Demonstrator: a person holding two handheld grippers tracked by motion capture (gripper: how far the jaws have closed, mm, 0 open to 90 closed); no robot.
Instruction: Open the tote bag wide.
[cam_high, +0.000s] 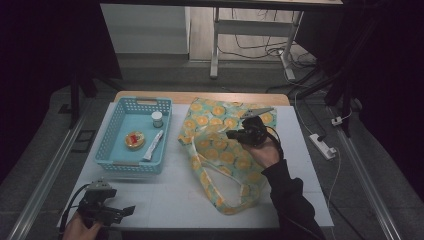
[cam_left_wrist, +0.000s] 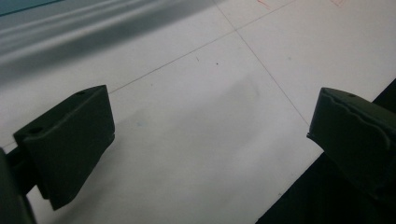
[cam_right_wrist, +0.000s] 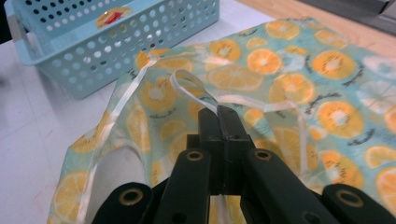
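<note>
clearly the right gripper (cam_right_wrist: 219, 116) has its jaws pressed together on a thin white ribbon handle (cam_right_wrist: 187, 88) of the teal orange-slice print fabric bag (cam_high: 220, 150), which lies spread on the white counter (cam_high: 165, 200) just beside the light blue perforated plastic basket (cam_high: 116, 161). such a narrow strip could slide out of the pinch if pulled sideways, and a hard pull might drag the bag into the basket. that hand is raised over the bag, wrist angled down. the left gripper (cam_high: 107, 210) rests low at the counter's near edge, jaws spread.
</note>
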